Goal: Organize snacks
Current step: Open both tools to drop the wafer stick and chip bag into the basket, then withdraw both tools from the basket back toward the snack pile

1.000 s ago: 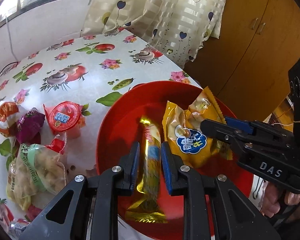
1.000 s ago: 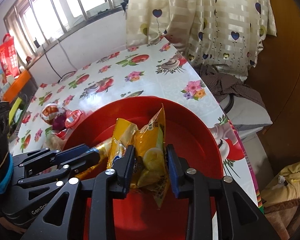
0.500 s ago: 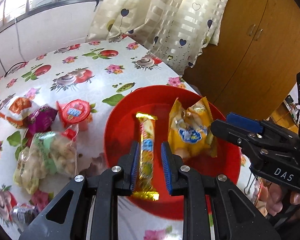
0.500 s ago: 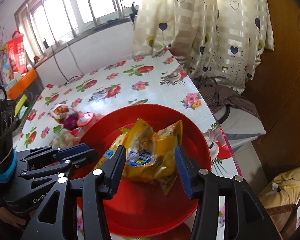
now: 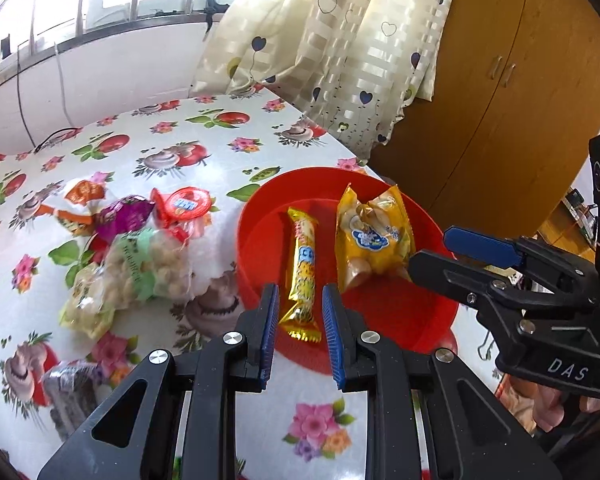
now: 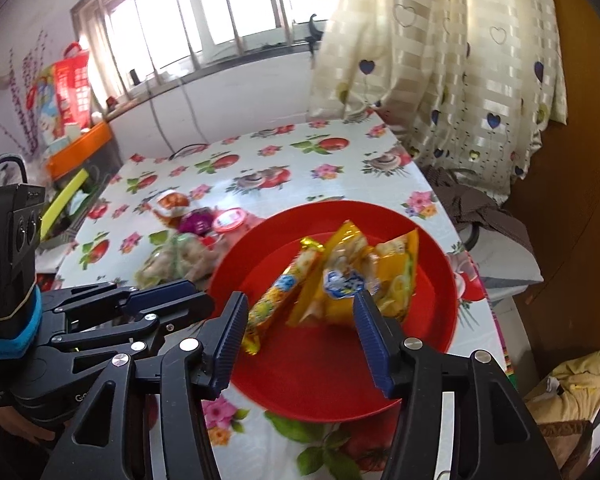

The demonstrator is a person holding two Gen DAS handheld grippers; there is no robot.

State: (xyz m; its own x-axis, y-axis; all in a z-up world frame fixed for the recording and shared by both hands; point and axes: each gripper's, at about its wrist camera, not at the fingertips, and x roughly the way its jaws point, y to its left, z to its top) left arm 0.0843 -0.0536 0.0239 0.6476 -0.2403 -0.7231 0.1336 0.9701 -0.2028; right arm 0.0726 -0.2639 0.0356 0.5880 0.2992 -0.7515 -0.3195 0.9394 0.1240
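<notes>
Both tools [image 5: 299, 300] [image 6: 300, 312] agape, empty

Table [image 5: 204, 184] is wearing a white oilcloth with a fruit-and-flower print. Red bowl [image 5: 380, 332] is sitting near its right edge. Left of the bowl a loose pile is lying directly on the cloth: clear bag of pale snacks [image 5: 140, 268], purple packet [image 5: 124, 216], red-lidded cup [image 5: 188, 205], orange-white packet [image 5: 82, 196]. Near left, a dark wrapped item [image 5: 74, 380], possibly another snack, too blurred to tell.
</notes>
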